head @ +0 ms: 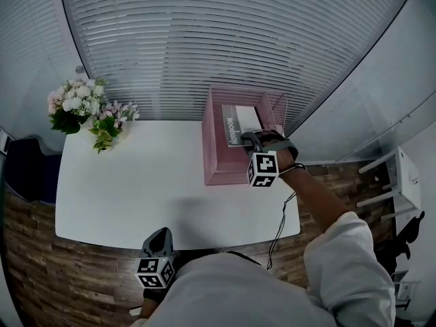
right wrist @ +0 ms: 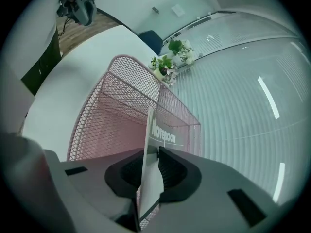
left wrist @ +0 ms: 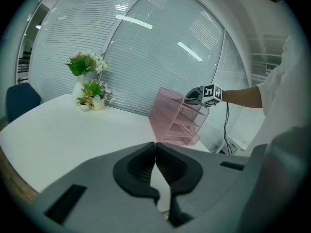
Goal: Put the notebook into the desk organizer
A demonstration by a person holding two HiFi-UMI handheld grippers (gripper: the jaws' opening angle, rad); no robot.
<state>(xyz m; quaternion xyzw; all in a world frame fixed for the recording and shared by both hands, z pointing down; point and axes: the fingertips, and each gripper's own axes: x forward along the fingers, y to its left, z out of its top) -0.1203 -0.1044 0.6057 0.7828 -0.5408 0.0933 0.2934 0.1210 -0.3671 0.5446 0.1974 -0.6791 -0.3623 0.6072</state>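
1. Left gripper point(left wrist: 155, 152): jaws together, empty, above the white table's point(head: 136, 182) near edge.
2. Right gripper point(right wrist: 151, 165): jaws narrowly apart, loose around the notebook point(right wrist: 164, 136).
3. The notebook, cover printed "Notebook", sits inside the pink mesh desk organizer point(head: 219, 162).

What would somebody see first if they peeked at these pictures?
The pink mesh desk organizer at the back right of the white table, with a notebook in it, set between the jaws of the right claw. Then the flowers at the table's back left corner.
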